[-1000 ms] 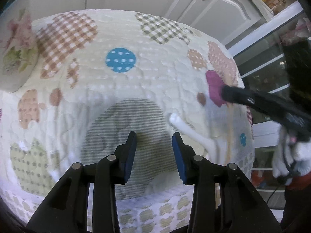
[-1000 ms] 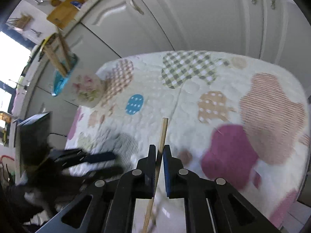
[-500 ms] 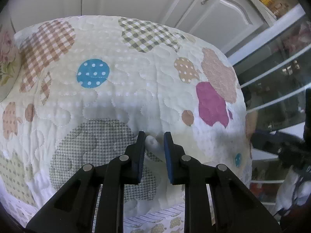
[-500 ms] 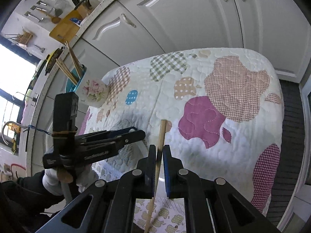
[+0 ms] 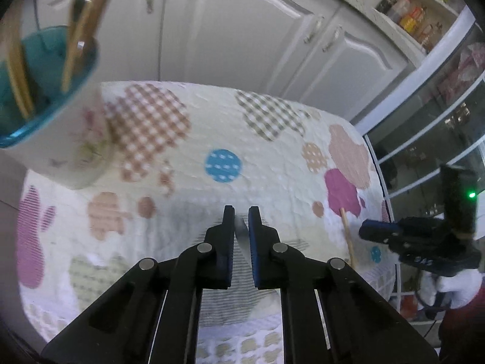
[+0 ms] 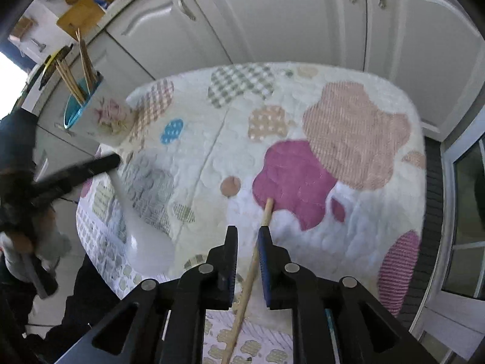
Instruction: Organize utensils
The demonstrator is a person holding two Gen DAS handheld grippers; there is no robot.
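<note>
Left hand-held gripper point(image 5: 241, 223) just closed on white spoon handle point(image 5: 240, 233), right hand-held gripper point(image 6: 248, 242) jaws just easing apart, wooden chopstick point(image 6: 261, 233) against one pad, above quilted tabletop point(image 6: 348, 139)

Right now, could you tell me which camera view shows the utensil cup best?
The right wrist view: the whole utensil cup shows, small, chopsticks standing in its teal inside. The left wrist view shows it closer but blurred and cropped at the frame's edge.
</note>
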